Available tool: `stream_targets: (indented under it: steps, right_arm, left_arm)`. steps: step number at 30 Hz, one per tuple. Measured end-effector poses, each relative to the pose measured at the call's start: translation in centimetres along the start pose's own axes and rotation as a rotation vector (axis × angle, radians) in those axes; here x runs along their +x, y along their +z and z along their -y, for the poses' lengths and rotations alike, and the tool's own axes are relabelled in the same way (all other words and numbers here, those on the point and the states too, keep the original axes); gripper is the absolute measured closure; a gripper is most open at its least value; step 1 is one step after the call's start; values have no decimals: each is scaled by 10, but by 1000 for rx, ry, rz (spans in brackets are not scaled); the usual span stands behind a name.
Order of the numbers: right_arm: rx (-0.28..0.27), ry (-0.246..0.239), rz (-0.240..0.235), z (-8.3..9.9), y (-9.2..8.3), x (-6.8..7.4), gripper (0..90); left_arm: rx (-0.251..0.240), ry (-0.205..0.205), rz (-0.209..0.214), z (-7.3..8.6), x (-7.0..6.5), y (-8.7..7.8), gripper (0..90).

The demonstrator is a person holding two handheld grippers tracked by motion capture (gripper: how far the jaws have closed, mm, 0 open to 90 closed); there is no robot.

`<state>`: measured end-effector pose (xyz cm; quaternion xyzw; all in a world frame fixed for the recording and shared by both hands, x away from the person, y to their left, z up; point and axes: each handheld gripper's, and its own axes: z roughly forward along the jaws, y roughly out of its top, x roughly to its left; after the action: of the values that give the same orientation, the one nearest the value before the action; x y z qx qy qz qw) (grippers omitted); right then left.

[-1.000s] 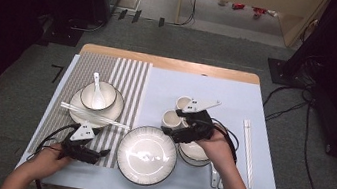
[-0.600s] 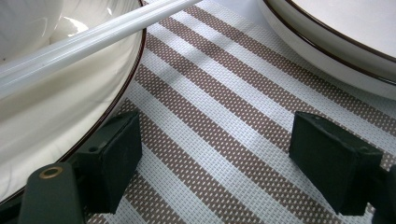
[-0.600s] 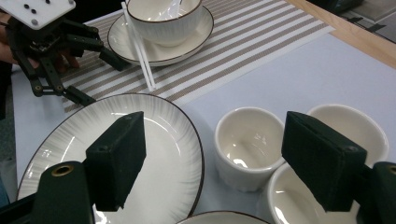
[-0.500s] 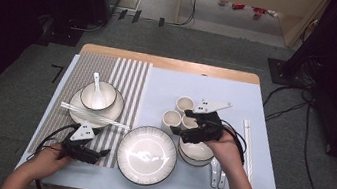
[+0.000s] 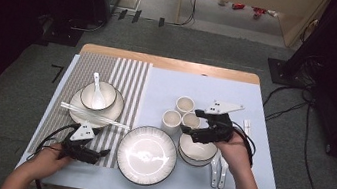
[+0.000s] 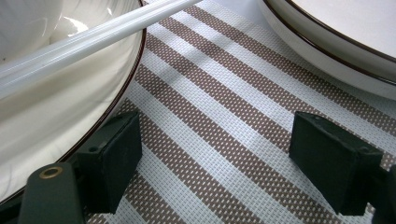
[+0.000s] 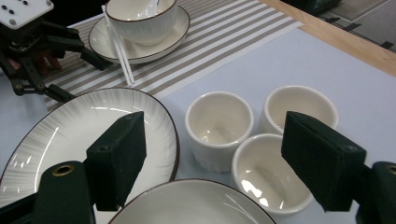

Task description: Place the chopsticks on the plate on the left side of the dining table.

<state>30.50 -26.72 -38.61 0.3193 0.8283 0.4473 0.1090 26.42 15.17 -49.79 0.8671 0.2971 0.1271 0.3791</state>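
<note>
My left gripper (image 5: 103, 153) lies low on the striped placemat (image 6: 224, 116) near the table's front left, open, with only mat between its pads (image 6: 116, 154). Beside it are the small plate (image 6: 56, 102) with white chopsticks (image 6: 84, 42) across it, and the large plate's rim (image 6: 336, 42). My right gripper (image 5: 190, 134) hovers open above the white bowl (image 5: 197, 152), its jaws pointing left toward three small cups (image 7: 219, 123) (image 7: 299, 107) (image 7: 271, 172). Nothing sits between its pads (image 7: 116, 158).
The large plate (image 5: 146, 156) lies at front centre. A small bowl with a spoon (image 5: 98, 95) stands on the small plate at left. Two white spoons (image 5: 218, 171) lie right of the white bowl, and white chopsticks (image 5: 247, 126) farther right.
My right gripper has shifted a little to the right above the bowl, jaws still open. The left gripper has stayed in place.
</note>
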Motion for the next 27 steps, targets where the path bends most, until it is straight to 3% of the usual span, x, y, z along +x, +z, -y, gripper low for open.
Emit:
stream_targets:
  steps: [16,27]
  right_arm:
    - [-26,35,23,11,-14,-12,228]
    - [-27,53,73,18,-25,-25,228]
  left_arm:
    - [0,0,0,0,0,0,175]
    - [0,-1,0,0,0,0,175]
